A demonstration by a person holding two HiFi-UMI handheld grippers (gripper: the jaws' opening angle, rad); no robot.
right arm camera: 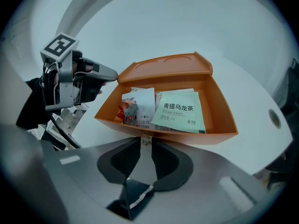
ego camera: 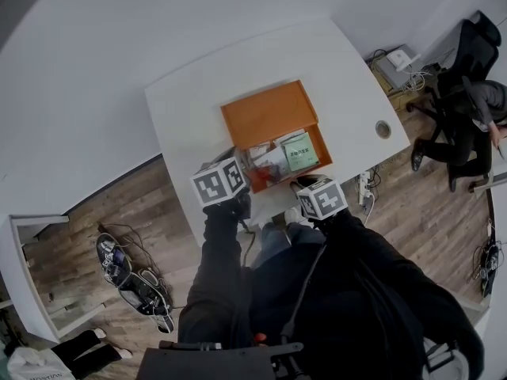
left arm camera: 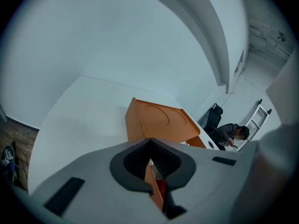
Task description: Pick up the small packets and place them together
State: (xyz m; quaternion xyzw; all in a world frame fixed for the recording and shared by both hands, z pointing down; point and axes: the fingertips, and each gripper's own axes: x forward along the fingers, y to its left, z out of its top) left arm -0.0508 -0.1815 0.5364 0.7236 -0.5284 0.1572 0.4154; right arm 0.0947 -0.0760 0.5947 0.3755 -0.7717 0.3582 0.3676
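Observation:
An orange box (ego camera: 326,153) with its lid (ego camera: 269,105) folded back lies on the white table (ego camera: 341,77). Inside it are a pale green tea packet (right arm camera: 180,111) and a white packet with red print (right arm camera: 140,104), side by side. My left gripper (left arm camera: 150,160) is shut on the box's near-left wall (left arm camera: 154,185); in the head view the left gripper (ego camera: 242,166) sits at that corner. My right gripper (right arm camera: 145,141) hovers just before the front wall (right arm camera: 219,135), shut on a thin silvery packet (right arm camera: 138,171) seen edge-on. The right gripper (ego camera: 303,184) is at the box's near edge.
A round cable hole (ego camera: 383,129) is in the table right of the box. A person sits on a chair (ego camera: 467,117) at far right. A power strip (ego camera: 366,188) hangs by the table's edge, shoes (ego camera: 131,279) lie on the wooden floor, and a white shelf (ego camera: 24,275) stands left.

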